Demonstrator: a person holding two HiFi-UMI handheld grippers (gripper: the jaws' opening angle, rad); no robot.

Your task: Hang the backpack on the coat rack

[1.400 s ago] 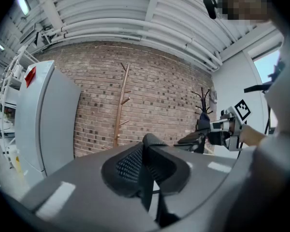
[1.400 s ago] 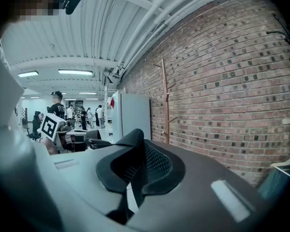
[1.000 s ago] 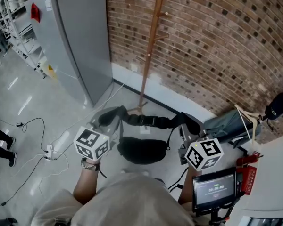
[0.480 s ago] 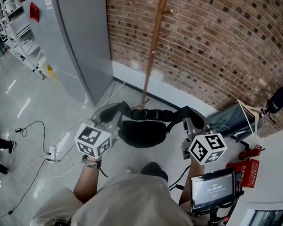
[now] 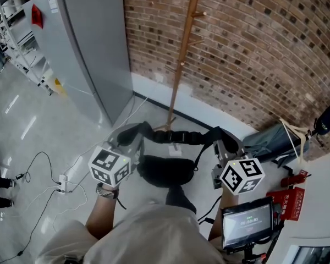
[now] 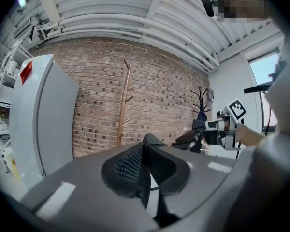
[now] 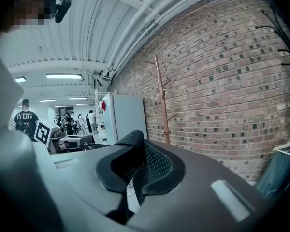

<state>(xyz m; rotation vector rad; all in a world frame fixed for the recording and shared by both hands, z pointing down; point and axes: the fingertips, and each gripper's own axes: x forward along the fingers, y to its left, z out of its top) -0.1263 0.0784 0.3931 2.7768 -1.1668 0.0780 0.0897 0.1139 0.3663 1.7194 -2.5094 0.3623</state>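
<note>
A black backpack (image 5: 165,170) hangs by its padded strap (image 5: 176,136), stretched between my two grippers above the floor. The left gripper (image 5: 136,139) is shut on the strap's left end and the right gripper (image 5: 220,143) on its right end. In the left gripper view the jaws (image 6: 144,153) pinch black mesh padding (image 6: 128,166). The right gripper view shows the same grip (image 7: 141,153) on mesh padding (image 7: 157,166). The wooden coat rack (image 5: 184,54) stands against the brick wall just beyond the backpack, its pegs above both grippers. It appears as the coat rack (image 6: 123,105) and the coat rack (image 7: 162,100) in the gripper views.
A tall grey cabinet (image 5: 91,48) stands left of the rack. Cables and a power strip (image 5: 63,183) lie on the floor at left. A blue-grey bag (image 5: 269,142) and a small screen (image 5: 247,221) are at right. People stand far off (image 7: 26,120).
Both grippers have carried the backpack a little nearer the coat rack's base. The bag swung under the strap, and a foot has come into view beneath it.
</note>
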